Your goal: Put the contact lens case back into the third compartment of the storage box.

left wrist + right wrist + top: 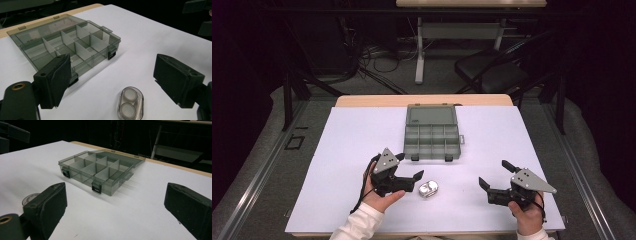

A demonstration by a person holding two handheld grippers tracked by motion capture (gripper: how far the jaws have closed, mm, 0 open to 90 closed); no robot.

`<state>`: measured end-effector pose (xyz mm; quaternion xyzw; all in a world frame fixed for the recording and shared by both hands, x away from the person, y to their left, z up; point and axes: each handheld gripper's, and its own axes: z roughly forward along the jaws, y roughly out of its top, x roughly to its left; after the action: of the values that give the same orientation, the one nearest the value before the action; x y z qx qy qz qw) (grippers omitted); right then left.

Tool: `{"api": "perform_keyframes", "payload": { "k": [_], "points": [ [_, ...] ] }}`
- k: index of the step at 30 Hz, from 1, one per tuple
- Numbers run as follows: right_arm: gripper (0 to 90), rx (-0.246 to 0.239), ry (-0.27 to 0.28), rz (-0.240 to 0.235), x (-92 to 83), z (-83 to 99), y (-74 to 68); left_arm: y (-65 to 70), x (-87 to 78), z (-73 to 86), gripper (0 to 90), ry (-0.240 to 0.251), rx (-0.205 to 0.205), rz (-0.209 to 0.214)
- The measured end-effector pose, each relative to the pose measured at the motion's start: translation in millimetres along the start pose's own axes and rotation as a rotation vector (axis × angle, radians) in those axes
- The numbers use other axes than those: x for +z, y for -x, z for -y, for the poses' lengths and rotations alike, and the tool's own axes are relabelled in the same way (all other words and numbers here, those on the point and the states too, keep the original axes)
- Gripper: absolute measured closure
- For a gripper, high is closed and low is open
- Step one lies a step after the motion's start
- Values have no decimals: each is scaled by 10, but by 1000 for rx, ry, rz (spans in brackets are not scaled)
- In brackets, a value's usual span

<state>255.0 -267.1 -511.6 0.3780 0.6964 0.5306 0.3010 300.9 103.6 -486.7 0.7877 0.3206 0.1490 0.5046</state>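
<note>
A white-covered bench [352,150] fills the middle of the high view, carrying one smoky-grey compartment box [432,132] at upper centre, lid open and laid flat behind. Lower down, two grippers: the left gripper [406,169] and the right gripper [493,175], each with jaws wide apart and empty. One small clear twin-well case [428,189] lies lower centre, just beside the left jaws; the left gripper view shows its two round wells [130,103] between them.

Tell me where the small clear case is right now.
In the high view the small clear case lies on the white mat, just right of the left gripper, nearer the person than the open organizer box.
</note>
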Motion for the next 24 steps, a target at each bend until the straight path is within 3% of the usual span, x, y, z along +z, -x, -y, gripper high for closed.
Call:
{"api": "perform_keyframes", "payload": {
  "k": [10, 19, 24],
  "points": [
    [48, -12, -3, -7, 12, 1, -6, -17, 71, -87, 166, -121, 39, -4],
    [49, -13, -3, -9, 17, 4, -11, -43, 126, -95, 189, -176, 41, 4],
    [52, -16, -10, -10, 17, 5, -11, -50, 191, -81, 189, -235, 48, 11]
  ]
}}
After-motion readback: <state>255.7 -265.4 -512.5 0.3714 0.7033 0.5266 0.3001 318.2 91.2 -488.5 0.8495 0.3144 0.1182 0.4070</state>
